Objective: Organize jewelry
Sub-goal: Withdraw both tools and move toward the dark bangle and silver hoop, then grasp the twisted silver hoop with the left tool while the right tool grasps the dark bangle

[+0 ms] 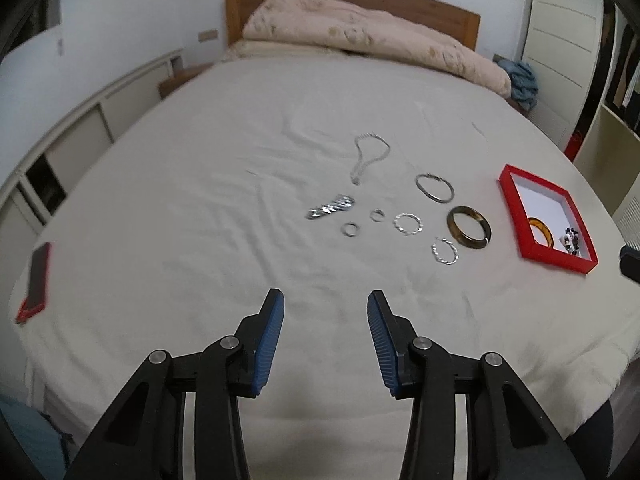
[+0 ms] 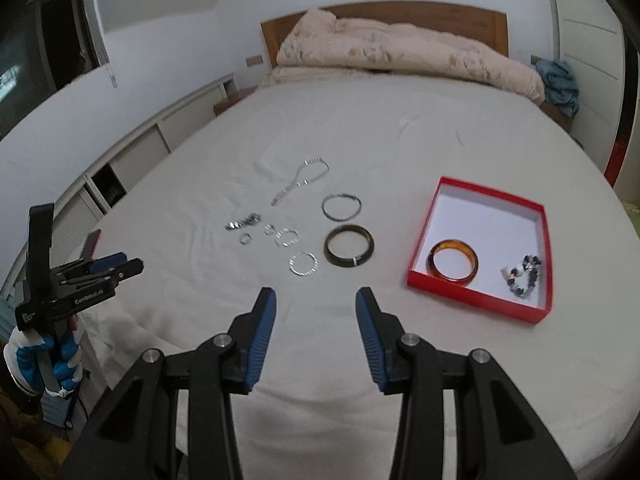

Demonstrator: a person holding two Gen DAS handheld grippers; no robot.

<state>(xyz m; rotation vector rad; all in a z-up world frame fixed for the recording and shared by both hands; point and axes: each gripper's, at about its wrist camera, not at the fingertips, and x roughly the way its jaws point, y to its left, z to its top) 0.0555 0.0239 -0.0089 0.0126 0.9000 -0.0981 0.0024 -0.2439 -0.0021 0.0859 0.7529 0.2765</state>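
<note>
A red box (image 2: 472, 300) sits on the bed at the right, holding an amber bangle (image 2: 440, 273) and a beaded bracelet (image 2: 522, 276). Left of it, loose on the sheet, lie a dark brown bangle (image 2: 340, 261), a thin silver bangle (image 2: 323, 207), a chain necklace (image 2: 298, 182), two silver hoops (image 2: 303, 273), two small rings (image 2: 245, 238) and a silver link bracelet (image 2: 243, 222). My right gripper (image 2: 316, 296) hovers open just short of the hoops, holding nothing. My left gripper (image 1: 326, 300) is open too, well short of the jewelry, and holds nothing.
A phone in a red case (image 1: 36, 280) lies near the bed's left edge. A pink duvet (image 1: 360, 36) is heaped at the wooden headboard, with a blue cloth (image 1: 520, 80) beside it. Low white cabinets (image 1: 80, 132) run along the left wall. A gloved hand (image 2: 40, 356) holds the left gripper.
</note>
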